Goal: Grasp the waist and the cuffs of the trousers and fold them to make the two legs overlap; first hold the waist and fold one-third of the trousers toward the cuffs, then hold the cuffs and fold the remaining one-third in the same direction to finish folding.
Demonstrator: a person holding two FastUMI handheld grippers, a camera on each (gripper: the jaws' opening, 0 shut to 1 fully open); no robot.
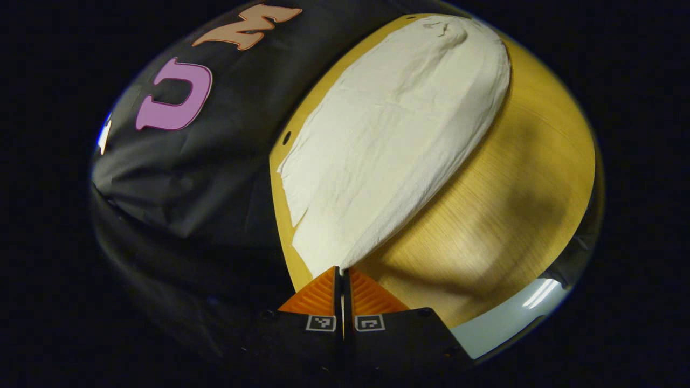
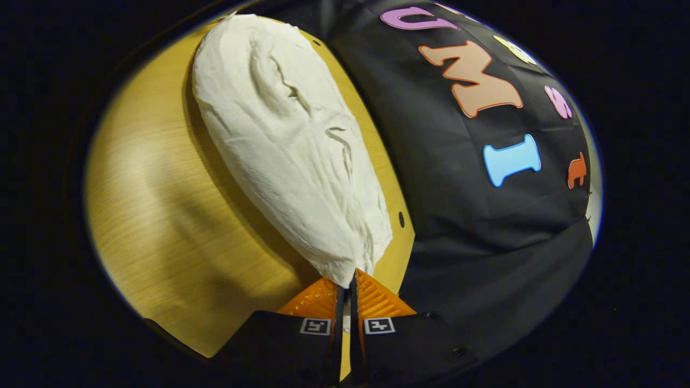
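Cream-white trousers lie lengthwise on a wooden table, the two legs lying one over the other. In the left gripper view my left gripper is shut on the near end of the cloth, which tapers into the fingers. In the right gripper view the same trousers stretch away from my right gripper, which is shut on their other end. The cloth looks pulled fairly flat, with wrinkles along its length. I cannot tell which end is the waist and which the cuffs.
The booth's black cloth wall hangs right along the table's far edge beside the trousers. A small dark hole marks the table near that edge. Bare wood lies on the trousers' other side. A pale floor strip shows past the table's corner.
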